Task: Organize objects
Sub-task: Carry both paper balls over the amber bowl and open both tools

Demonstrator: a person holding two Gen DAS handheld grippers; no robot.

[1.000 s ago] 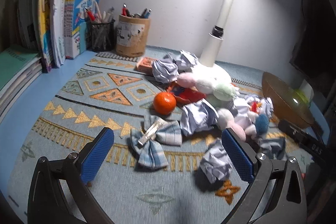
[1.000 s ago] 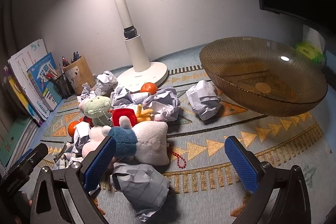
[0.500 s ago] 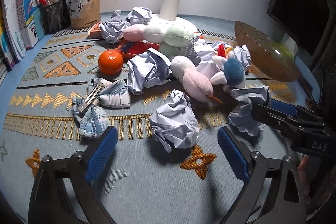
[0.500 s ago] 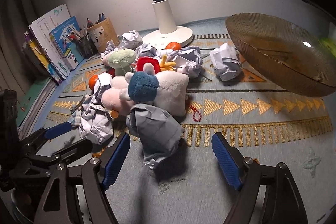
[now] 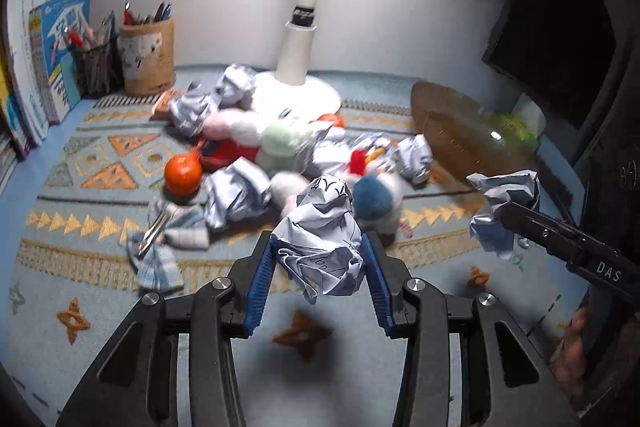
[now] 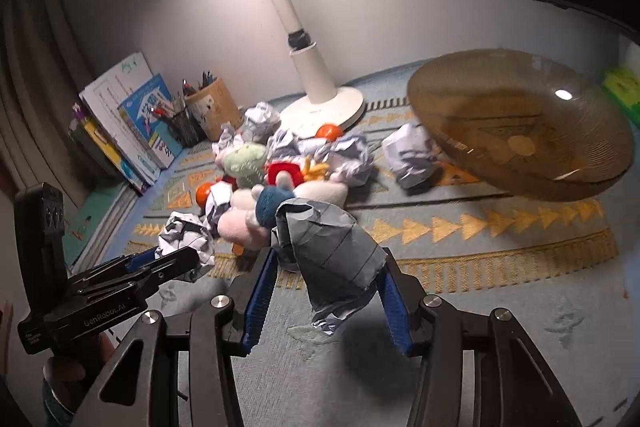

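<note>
The left tool (image 5: 318, 263) has its blue-padded fingers closed against the sides of a crumpled ball of white lined paper (image 5: 322, 247), which is held clear above the patterned blue-grey mat (image 5: 80, 227) covering the counter. The right tool (image 6: 326, 279) is likewise closed on a second crumpled wad of greyish lined paper (image 6: 332, 251), also lifted off the mat; in the left wrist view this wad shows at the tip of the right tool, in front of the amber ribbed glass bowl (image 6: 520, 123). The bowl stands at the right side of the mat, with another paper ball (image 6: 410, 157) just beside its near-left edge. Behind both tools lies a heap of soft plush toys (image 6: 256, 183) mixed with more crumpled paper, an orange tangerine (image 5: 183, 174) at its left edge, and a blue checked fabric bow with a metal clip (image 5: 160, 247) near it. A white desk lamp (image 6: 320, 95) rises behind the heap, and pen holders (image 5: 146, 59) and upright books (image 5: 52, 55) line the back left.
</note>
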